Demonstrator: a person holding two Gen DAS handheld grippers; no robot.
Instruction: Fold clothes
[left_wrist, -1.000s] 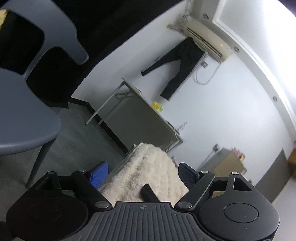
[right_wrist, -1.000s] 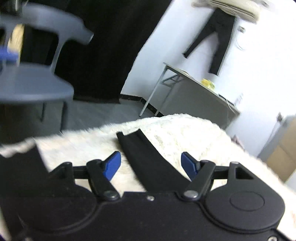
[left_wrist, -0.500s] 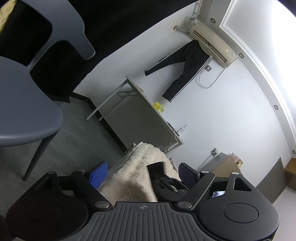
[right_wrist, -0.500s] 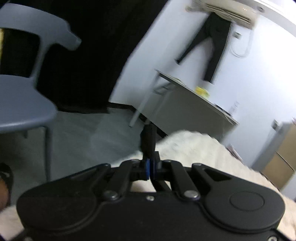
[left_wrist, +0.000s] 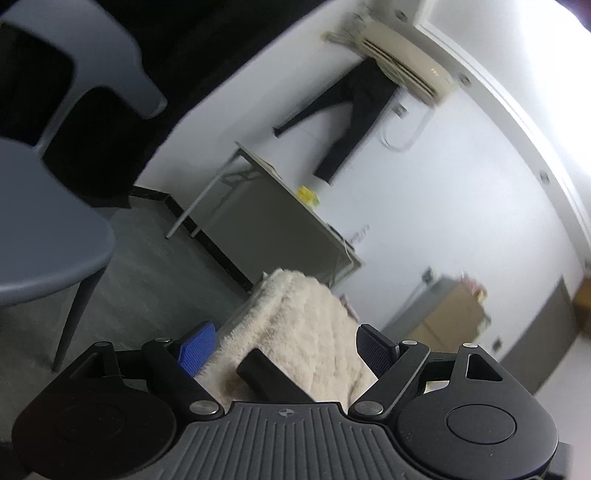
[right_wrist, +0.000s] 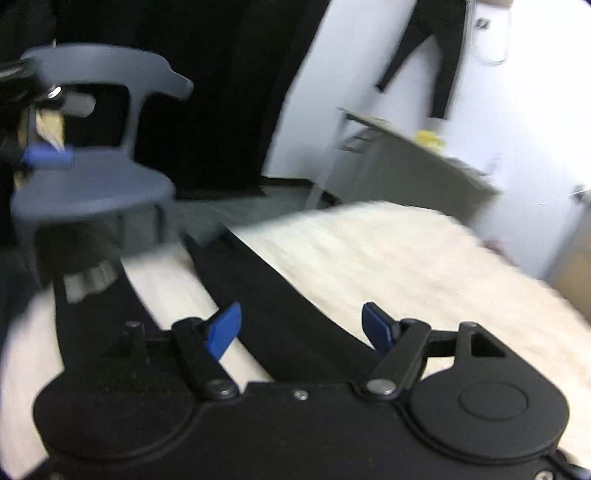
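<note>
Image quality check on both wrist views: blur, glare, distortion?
Left wrist: mild blur, edges readable; ceiling blown out at upper right; strong fisheye bend in the walls; gripper body sharp. Right wrist: heavy motion smear on the chair, blanket and black garment; wall overexposed; only the gripper itself is crisp.

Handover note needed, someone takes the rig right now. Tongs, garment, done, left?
Left tongs: open, holding nothing, hovering over the cream fleece blanket.
Right tongs: jaws have just been opening; now open over a black garment strip, pads not pressing it.
Black garment: spread on the blanket in long strips, one end showing between the left tongs.
Done: no finished fold visible.
Left: grip the garment, fold it.
</note>
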